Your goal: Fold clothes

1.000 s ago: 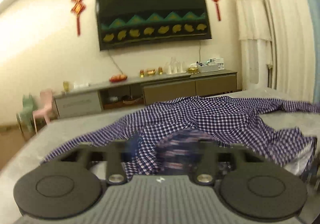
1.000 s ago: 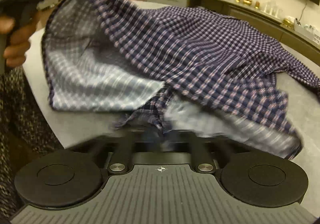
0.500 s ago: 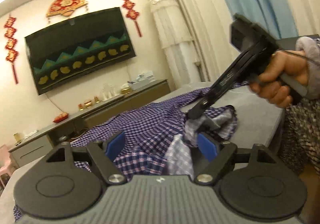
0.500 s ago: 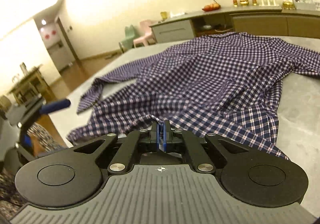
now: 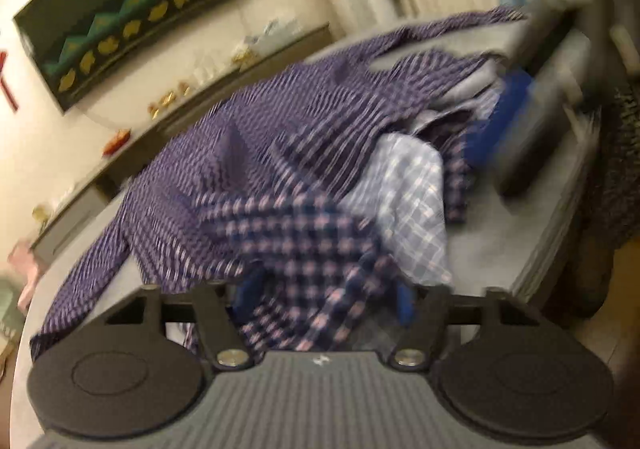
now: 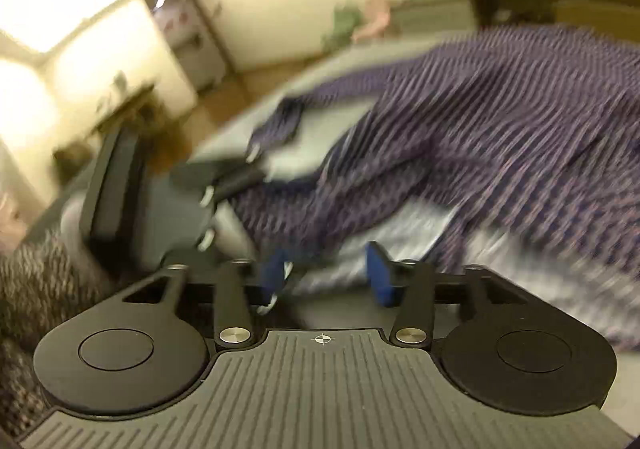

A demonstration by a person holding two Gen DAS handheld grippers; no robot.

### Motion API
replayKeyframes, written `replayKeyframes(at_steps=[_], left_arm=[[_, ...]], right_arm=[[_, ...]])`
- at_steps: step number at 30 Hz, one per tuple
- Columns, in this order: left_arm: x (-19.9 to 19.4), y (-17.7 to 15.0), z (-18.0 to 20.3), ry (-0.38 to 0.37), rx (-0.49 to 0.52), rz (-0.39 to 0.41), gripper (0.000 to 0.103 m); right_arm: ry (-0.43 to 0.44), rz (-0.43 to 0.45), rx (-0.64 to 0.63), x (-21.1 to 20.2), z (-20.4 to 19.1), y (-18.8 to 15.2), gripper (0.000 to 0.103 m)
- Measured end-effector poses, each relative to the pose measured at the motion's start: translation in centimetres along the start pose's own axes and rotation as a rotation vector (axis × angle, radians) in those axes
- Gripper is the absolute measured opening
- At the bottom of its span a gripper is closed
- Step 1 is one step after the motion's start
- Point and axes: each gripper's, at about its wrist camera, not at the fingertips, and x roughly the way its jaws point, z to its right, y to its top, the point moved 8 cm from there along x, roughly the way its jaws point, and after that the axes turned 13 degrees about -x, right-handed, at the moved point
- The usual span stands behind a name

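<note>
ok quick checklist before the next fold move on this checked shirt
1. Left gripper has cloth: ok, a fold of the checked shirt lies between its closing jaws.
2. Left grip firm: cannot tell, the picture is blurred.
3. Right gripper free of cloth: ok, its jaws are opening and the pads press on nothing.
4. Shirt spread flat: not ok, it lies bunched, with the pale inner side turned up.
5. Shirt on the grey table: ok.
6. Grippers apart: ok, close but not touching.
</note>
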Motion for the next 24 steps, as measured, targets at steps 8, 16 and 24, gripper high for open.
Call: replayKeyframes(at_steps=[8, 16, 24], left_arm=[[-2.9, 6.8, -7.7, -0.11, -0.523, 0.162, 0.002], [1.1, 5.8, -14.4, -0.277, -1.024, 0.073, 0.002], [5.3, 0.6, -16.8, -0.265, -1.257, -0.087, 0.003]], right_arm=[[-0.036, -0.024, 0.172, 3.5, 1.6, -1.4, 0.058], [-0.179, 0.098, 0.272, 4.6, 3.0, 0.6, 0.057], [-0.462, 0.252, 0.261, -3.3, 5.7, 2.8, 0.054]])
